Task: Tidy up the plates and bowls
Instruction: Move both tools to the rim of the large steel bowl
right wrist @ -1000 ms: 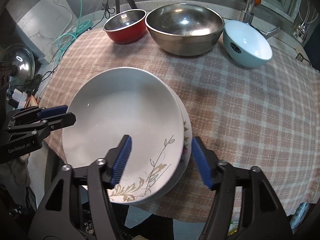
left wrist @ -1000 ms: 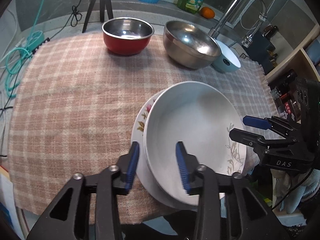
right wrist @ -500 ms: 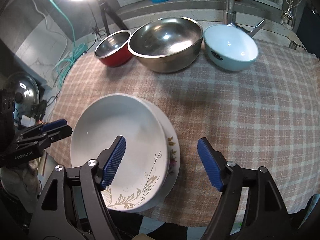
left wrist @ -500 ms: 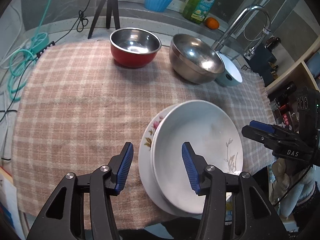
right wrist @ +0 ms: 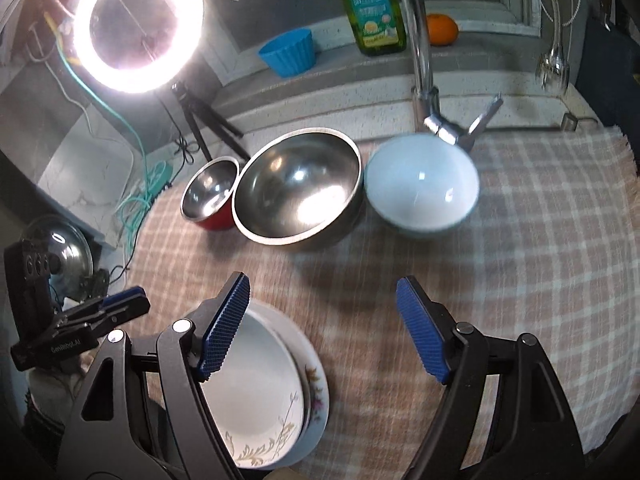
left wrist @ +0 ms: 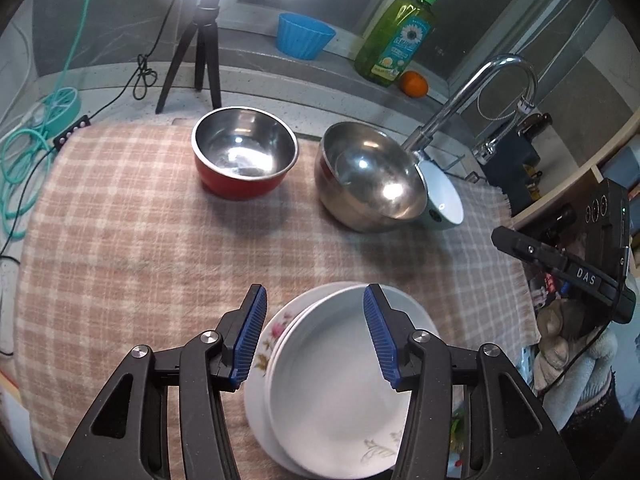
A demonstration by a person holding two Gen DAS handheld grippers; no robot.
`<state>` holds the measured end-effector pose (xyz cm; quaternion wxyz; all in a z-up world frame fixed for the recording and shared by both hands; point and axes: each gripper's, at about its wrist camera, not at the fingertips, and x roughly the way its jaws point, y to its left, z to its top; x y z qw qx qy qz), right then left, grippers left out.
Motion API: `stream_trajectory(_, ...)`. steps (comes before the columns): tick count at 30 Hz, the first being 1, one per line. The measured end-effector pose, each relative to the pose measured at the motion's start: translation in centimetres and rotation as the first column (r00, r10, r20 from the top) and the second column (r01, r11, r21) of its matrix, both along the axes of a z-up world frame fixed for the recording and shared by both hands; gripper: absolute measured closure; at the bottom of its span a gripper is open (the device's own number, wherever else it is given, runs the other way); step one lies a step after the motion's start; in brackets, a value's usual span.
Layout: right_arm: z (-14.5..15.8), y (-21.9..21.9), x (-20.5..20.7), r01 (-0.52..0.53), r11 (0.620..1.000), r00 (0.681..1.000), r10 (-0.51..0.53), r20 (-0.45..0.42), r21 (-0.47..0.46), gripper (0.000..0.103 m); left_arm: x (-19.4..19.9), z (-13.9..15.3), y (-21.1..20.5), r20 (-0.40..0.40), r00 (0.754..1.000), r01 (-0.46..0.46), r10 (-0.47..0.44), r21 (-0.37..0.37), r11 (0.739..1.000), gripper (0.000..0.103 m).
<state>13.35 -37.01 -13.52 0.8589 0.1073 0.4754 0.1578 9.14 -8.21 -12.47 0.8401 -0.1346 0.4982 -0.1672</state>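
A white deep plate (left wrist: 336,392) lies stacked on a flowered plate (left wrist: 272,340) at the near edge of the checked cloth; the stack also shows in the right wrist view (right wrist: 256,396). At the back stand a red steel bowl (left wrist: 244,160), a large steel bowl (left wrist: 368,184) and a pale blue bowl (left wrist: 442,204), seen also in the right wrist view as red bowl (right wrist: 208,196), steel bowl (right wrist: 296,188) and blue bowl (right wrist: 420,184). My left gripper (left wrist: 314,336) is open and empty above the stack. My right gripper (right wrist: 324,328) is open and empty, right of the stack.
A tap (left wrist: 480,92) rises behind the bowls. On the ledge stand a green soap bottle (left wrist: 400,40), a blue cup (left wrist: 304,36) and an orange (left wrist: 415,83). A tripod (left wrist: 200,48) with a ring light (right wrist: 136,24) and cables (left wrist: 24,152) are at the left.
Both grippers have pulled back and risen from the plate stack and opened wider. The white plate stays on the flowered plate. More of the back ledge is in view.
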Motion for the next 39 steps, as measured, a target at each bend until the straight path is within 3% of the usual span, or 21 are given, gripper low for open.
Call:
stream_trajectory(6,1.2,-0.8,3.7,-0.029,1.0,0.999,0.029,0.031,0.01,0.024,1.6,-0.3,-1.8,-0.01,1.0,-0.006,0.006,-0.034,0.999,0.054)
stream_trajectory(13,1.0,-1.0,9.0,-0.104,0.994,0.995,0.104,0.005,0.023,0.024,4.0,-0.6,-3.1,-0.041,0.998,-0.055,0.052,-0.075,0.996,0.054)
stream_trajectory(17,-0.1,-0.2,12.2,-0.15,0.988,0.989,0.149,-0.023,-0.022,0.024,5.4,-1.1,-3.5,-0.076,0.994,-0.086,0.078,-0.109,0.99,0.054)
stream_trajectory(26,-3.1,0.7,16.7,-0.211,0.977,0.973,0.208,-0.1,-0.015,0.025,7.8,-2.2,-4.4,-0.127,0.982,-0.157,0.14,-0.137,0.978,0.054)
stream_trajectory(30,-4.5,1.4,18.1,-0.245,0.969,0.961,0.239,-0.142,-0.022,0.04,8.5,-2.8,-4.7,-0.14,0.975,-0.19,0.17,-0.145,0.971,0.054)
stream_trajectory(37,-5.5,2.7,18.7,-0.3,0.952,0.943,0.288,-0.167,-0.052,0.052,9.5,-3.7,-5.0,-0.156,0.969,-0.213,0.19,-0.148,0.966,0.054)
stream_trajectory(39,-5.8,3.1,18.7,-0.311,0.948,0.939,0.295,-0.179,-0.065,0.06,9.7,-3.9,-5.1,-0.16,0.968,-0.218,0.194,-0.151,0.964,0.054)
